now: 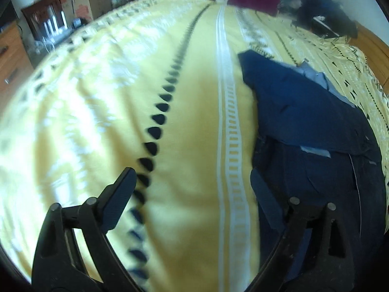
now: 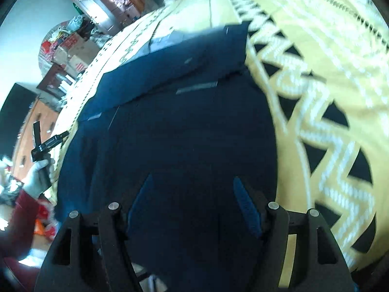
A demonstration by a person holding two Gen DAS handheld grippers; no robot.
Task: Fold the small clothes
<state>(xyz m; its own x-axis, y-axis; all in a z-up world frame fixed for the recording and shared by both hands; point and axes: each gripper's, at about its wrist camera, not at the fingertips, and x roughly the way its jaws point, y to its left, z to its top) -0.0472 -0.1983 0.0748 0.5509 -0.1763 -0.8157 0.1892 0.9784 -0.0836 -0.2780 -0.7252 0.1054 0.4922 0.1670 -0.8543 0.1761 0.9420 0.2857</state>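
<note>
navy garment (image 2: 170, 126) under right tool (image 2: 194, 202), jaws apart

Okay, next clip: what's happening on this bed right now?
A person with a handheld tool in each hand is folding a dark navy garment on a yellow patterned bedspread. The garment lies partly folded, one flap turned over the rest. Neither tool grips it: the left tool hangs open over the bedspread beside the garment's edge, and the right tool is open above the cloth. The gloved left hand shows at the bed's side.

left gripper (image 1: 192, 189) fingers spread, right gripper (image 2: 194, 197) parted
</note>
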